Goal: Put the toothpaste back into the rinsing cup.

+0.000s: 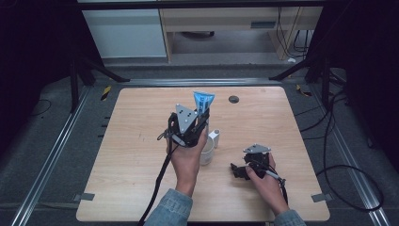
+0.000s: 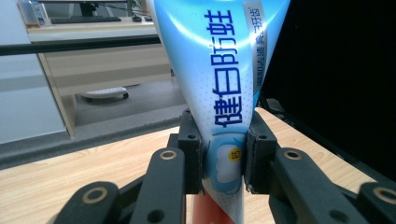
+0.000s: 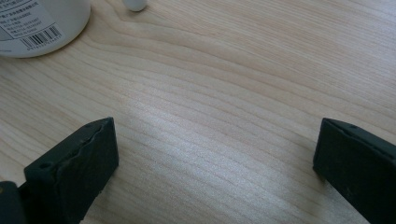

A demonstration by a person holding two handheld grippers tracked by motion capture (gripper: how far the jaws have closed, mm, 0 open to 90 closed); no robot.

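My left gripper [image 1: 202, 115] is lifted above the middle of the table, shut on a blue-and-white toothpaste tube [image 1: 203, 100] whose flat crimped end points up. In the left gripper view the tube [image 2: 224, 84], printed with blue lettering, is pinched between the two pads of this gripper [image 2: 225, 161], with a red part below them. A white jar [image 1: 207, 153] stands on the table just under that hand, a small white cap [image 1: 215, 137] beside it. My right gripper [image 1: 236, 170] rests low on the table to the right, open, nothing between its fingers [image 3: 74, 163].
The right gripper view has the white jar [image 3: 37, 23] with a barcode label at top left and the cap [image 3: 135, 4] at the top edge. The wooden table [image 1: 141, 155] has a dark round grommet [image 1: 234, 99] near its far edge. Black frame legs stand behind it.
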